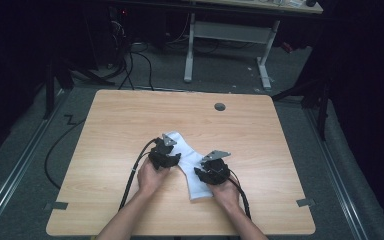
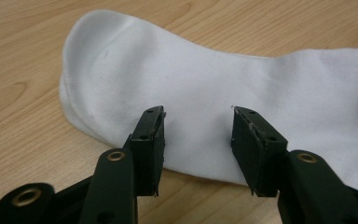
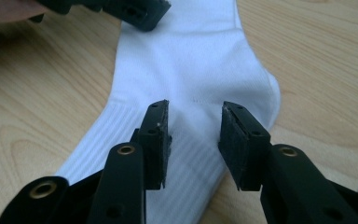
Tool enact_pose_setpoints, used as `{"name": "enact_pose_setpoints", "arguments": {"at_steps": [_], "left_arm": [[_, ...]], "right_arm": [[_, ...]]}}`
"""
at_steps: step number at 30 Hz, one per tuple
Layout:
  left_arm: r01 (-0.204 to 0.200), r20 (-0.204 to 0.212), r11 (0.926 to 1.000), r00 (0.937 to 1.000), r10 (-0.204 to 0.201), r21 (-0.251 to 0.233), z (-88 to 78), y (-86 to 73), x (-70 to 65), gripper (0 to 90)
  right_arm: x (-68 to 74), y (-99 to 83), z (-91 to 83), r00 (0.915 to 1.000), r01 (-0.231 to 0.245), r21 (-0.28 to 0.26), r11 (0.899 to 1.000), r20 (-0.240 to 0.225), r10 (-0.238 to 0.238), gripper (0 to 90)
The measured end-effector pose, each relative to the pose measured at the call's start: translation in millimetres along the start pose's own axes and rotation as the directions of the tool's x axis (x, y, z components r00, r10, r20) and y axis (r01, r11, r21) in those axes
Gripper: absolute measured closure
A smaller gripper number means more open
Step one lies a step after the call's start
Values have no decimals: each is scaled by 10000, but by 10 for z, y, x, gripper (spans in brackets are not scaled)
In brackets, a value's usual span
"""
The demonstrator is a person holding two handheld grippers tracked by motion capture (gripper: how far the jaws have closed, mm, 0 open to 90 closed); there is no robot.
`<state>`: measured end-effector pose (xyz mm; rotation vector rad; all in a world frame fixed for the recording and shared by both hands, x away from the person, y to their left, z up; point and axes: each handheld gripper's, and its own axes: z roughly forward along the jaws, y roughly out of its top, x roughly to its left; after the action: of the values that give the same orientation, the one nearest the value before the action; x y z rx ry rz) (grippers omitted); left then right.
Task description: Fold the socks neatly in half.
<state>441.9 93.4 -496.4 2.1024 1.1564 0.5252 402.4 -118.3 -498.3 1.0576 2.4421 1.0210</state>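
White sock (image 1: pixel 187 165) flat on table (image 1: pixel 120 130); left gripper (image 2: pixel 196 140) and right gripper (image 3: pixel 193 140) both spread over it, 2 jaws apart.

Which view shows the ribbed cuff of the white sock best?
The right gripper view: the ribbed cuff lies close under the open right gripper, its ribs plainly visible. The high view shows the sock small and partly covered. The left gripper view shows the smooth toe end, not the ribs.
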Motion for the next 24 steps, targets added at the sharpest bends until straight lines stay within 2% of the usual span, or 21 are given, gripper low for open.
{"name": "enact_pose_setpoints", "arguments": {"at_steps": [5,12,14,18,22,24], "left_arm": [[200,-76,9998,9998,-200,-47,23,19,4,541],[429,98,9991,9990,-429,2,1,27,25,515],[455,2,9990,9990,-455,3,-14,29,50,500],[813,-61,9966,9967,-812,142,-43,18,142,482],[421,-203,9991,9989,-422,-74,-70,13,187,557],[464,-207,9989,9987,-466,-103,-84,11,211,560]], "right_arm": [[28,-27,-16,9999,126,-19,9999,91,-126,607],[61,-50,-29,9997,236,-94,9997,109,-235,596],[70,-52,-34,9996,236,-58,9997,128,-235,591],[87,-58,-43,9991,362,-21,9993,208,-361,587],[83,-82,-56,9992,372,-101,9993,176,-370,583],[89,-93,-63,9992,362,-105,9993,176,-360,583]]}}
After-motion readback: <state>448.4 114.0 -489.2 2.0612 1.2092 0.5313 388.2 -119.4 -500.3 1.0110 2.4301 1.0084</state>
